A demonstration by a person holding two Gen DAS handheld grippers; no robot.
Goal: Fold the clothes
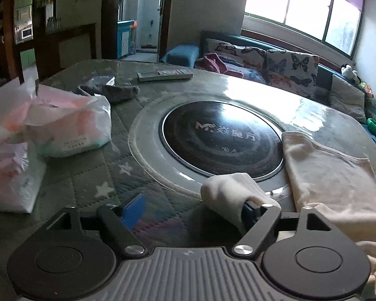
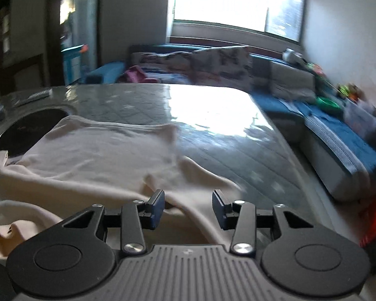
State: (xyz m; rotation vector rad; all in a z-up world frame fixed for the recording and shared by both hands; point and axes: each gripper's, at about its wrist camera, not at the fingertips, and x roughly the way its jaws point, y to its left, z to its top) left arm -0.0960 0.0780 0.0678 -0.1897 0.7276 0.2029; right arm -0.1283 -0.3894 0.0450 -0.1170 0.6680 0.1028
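A cream garment (image 1: 331, 173) lies spread on the right part of the quilted table; in the right wrist view the garment (image 2: 100, 150) fills the left and near middle. My left gripper (image 1: 190, 210) is open, with a rolled cuff of the garment (image 1: 228, 190) draped over its right finger; the left finger (image 1: 134, 210) is blurred. My right gripper (image 2: 188, 209) is open, hovering just above a fold of the garment near the table's front edge, with cloth lying between the fingers.
A round black cooktop (image 1: 220, 138) is set in the table's middle. Plastic bags of packets (image 1: 62, 123) sit at the left, a grey cloth (image 1: 117, 90) and a remote control (image 1: 165, 74) at the back. A sofa with butterfly cushions (image 1: 288, 67) stands behind.
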